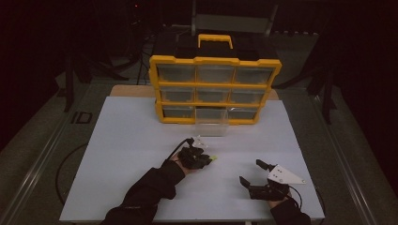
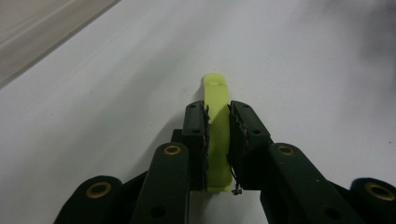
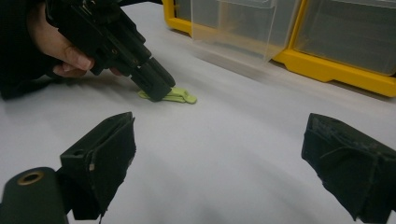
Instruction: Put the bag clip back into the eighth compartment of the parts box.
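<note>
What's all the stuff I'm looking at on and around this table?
Green piece: one, lime green, flat on the white table, clamped between the left gripper's jaws.
Drawer organiser: one, yellow frame with clear drawers and a yellow handle, at the table's far edge.
Clear drawer: one, transparent, pulled out of the bottom row's middle slot.
Table: one, white top.
Left gripper: one, black, near the table's middle, shut on the green piece.
Right gripper: one, black with a grey three-cornered plate, near the front right, jaws wide apart and empty.
Person's hand: holds the left gripper, dark sleeve.
</note>
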Demonstrator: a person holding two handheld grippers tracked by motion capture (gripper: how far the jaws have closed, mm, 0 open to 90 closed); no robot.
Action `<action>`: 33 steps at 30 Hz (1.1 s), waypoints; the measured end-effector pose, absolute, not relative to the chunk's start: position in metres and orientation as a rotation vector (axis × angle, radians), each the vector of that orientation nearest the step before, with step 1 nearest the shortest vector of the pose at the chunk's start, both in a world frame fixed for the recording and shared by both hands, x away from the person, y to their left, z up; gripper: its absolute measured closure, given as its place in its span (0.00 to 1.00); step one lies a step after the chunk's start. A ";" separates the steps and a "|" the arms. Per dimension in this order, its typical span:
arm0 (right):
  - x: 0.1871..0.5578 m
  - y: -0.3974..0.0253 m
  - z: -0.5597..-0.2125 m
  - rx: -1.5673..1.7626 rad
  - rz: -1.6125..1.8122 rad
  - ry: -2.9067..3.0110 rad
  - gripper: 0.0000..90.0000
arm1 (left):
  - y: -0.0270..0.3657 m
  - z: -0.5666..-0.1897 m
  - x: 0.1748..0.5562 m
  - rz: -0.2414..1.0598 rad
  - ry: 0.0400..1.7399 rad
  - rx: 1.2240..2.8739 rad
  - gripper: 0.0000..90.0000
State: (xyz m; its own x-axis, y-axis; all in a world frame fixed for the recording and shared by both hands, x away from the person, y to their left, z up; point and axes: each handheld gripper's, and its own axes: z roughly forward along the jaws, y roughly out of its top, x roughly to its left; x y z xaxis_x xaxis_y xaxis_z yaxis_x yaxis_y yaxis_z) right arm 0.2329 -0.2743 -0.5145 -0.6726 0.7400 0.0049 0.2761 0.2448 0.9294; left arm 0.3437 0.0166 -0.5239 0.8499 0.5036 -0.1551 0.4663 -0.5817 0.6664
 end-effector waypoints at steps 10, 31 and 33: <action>0.233 -0.275 -0.515 0.928 1.419 2.083 0.11 | 0.020 -0.517 0.344 0.062 0.678 2.294 0.88; 0.233 -0.274 -0.514 0.928 1.420 2.081 0.11 | 0.028 -0.478 0.335 0.067 0.534 2.330 0.88; 0.233 -0.275 -0.514 0.928 1.421 2.080 0.11 | 0.029 -0.475 0.334 0.070 0.526 2.333 0.88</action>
State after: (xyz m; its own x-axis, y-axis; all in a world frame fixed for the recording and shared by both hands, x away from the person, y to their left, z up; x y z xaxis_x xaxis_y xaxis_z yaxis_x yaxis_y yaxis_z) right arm 0.2329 -0.2745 -0.5143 -0.6708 0.7416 0.0057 0.2750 0.2416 0.9306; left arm 0.3339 0.0291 -0.4749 0.9149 0.3910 -0.1002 0.3512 -0.6486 0.6752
